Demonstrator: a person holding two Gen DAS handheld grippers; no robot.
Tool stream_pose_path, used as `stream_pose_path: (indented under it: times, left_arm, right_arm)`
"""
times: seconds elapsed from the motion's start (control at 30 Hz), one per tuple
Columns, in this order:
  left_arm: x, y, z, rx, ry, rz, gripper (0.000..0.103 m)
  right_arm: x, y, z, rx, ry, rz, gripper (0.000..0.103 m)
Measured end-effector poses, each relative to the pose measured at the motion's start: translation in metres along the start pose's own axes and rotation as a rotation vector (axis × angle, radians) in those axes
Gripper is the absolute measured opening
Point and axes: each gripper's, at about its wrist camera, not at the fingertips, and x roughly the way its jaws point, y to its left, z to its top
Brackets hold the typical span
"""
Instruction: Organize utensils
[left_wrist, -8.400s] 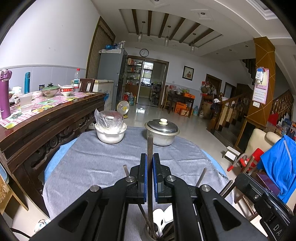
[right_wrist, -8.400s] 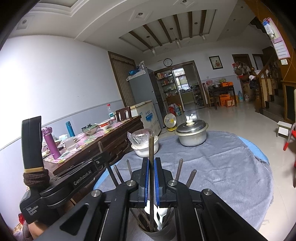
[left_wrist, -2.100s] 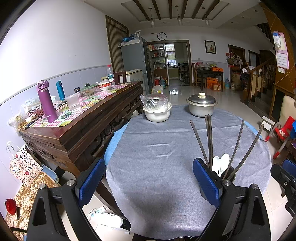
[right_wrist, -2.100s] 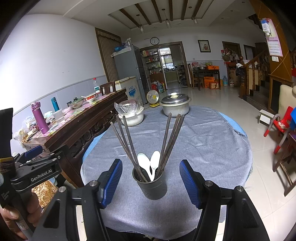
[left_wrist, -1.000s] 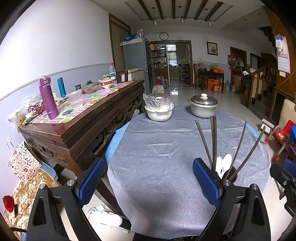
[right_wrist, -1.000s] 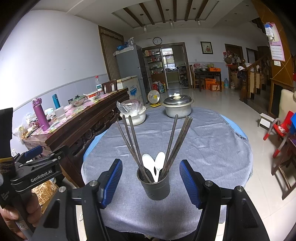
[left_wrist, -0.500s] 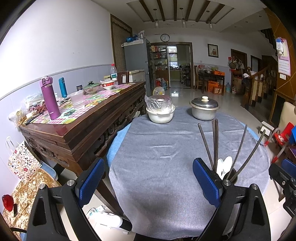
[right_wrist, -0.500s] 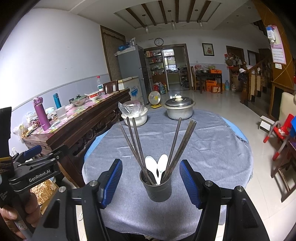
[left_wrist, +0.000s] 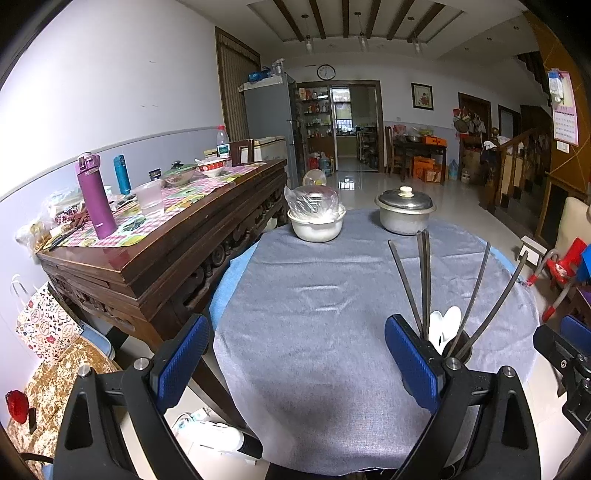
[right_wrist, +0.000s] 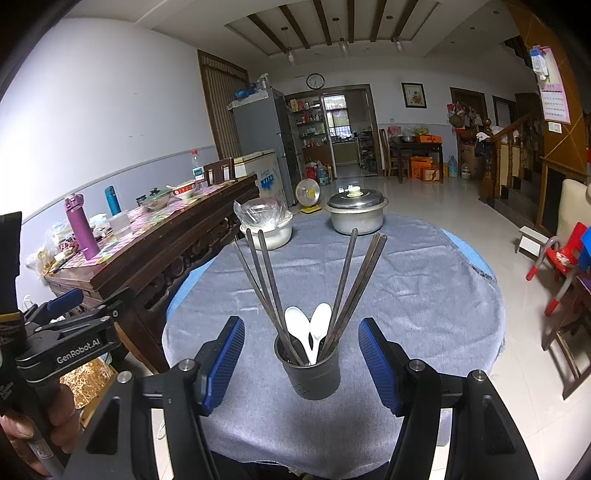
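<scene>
A dark grey utensil holder (right_wrist: 312, 373) stands on the grey tablecloth (right_wrist: 406, 288) near the table's front edge. Several dark chopsticks (right_wrist: 266, 280) fan out of it, with two white spoons (right_wrist: 310, 328) between them. My right gripper (right_wrist: 303, 365) is open; its blue pads (right_wrist: 225, 362) stand either side of the holder without touching it. My left gripper (left_wrist: 297, 354) is open over bare cloth, left of the holder (left_wrist: 458, 347), which its right finger partly hides. A hand (right_wrist: 37, 424) holds the left gripper (right_wrist: 70, 332).
At the table's far side stand a plastic-covered white bowl (left_wrist: 317, 221) and a lidded metal pot (left_wrist: 404, 214). A dark wooden sideboard (left_wrist: 166, 240) with a purple bottle (left_wrist: 94, 199) runs along the left. A red chair (right_wrist: 561, 258) is on the right.
Several seconds ago each gripper was shut on a chopstick above the holder. Now both are open and drawn back, with the chopsticks in the holder. Over the last second nothing has visibly moved.
</scene>
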Motion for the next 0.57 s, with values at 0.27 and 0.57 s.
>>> stream_pose_path:
  times: [0.27, 0.57]
  left_arm:
    - [-0.003, -0.005, -0.008, 0.020, 0.013, -0.012, 0.096]
    - [0.010, -0.003, -0.009, 0.004, 0.051, -0.060, 0.096]
  right_arm:
    - [0.000, -0.003, -0.007, 0.009, 0.018, 0.007, 0.068]
    - [0.004, -0.021, -0.014, 0.036, 0.046, -0.028, 0.068]
